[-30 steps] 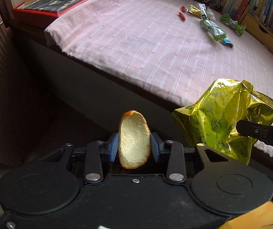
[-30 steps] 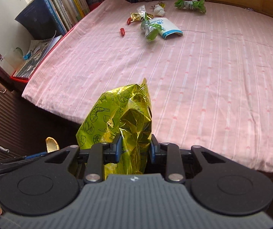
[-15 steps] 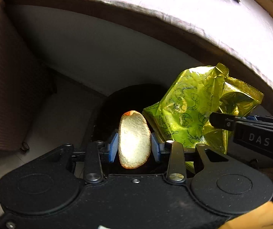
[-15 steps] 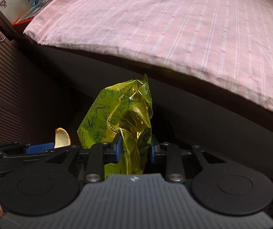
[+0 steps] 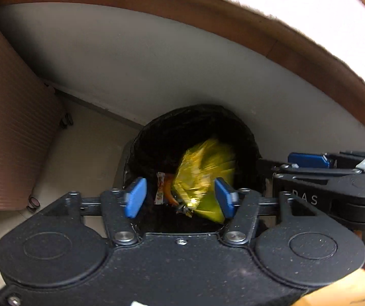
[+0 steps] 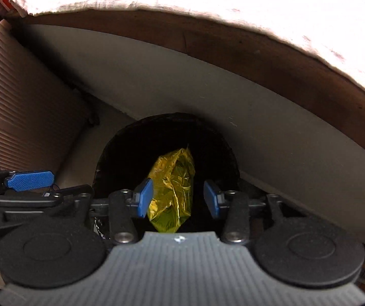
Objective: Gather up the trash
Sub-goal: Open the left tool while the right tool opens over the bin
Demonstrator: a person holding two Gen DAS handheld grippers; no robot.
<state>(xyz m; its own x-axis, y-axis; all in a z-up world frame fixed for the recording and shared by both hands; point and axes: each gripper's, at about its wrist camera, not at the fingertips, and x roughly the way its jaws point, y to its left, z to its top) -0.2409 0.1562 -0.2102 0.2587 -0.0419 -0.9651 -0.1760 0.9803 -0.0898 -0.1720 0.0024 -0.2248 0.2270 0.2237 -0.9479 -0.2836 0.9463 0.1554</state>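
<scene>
While both grippers were held over the black-lined trash bin (image 5: 195,132), which stood on the floor against the grey side of the bed (image 5: 157,58), a ribbed brown suitcase (image 5: 6,137) was seen close on the bin's left. The view into the bin was partly blocked by each gripper's own body. The left gripper (image 5: 180,197) was seen with its fingers spread and nothing pressed between them; the right gripper (image 6: 178,199) likewise stood released. Both sets of fingers had just been opening. The yellow-green snack bag (image 6: 172,188), clamped a second before by the right gripper, was now loose inside the bin, blurred in the left view. The peel formerly held by the left gripper was gone from its fingers; a small wrapper (image 5: 160,188) and an orange scrap (image 5: 168,191) were visible in the bin.
</scene>
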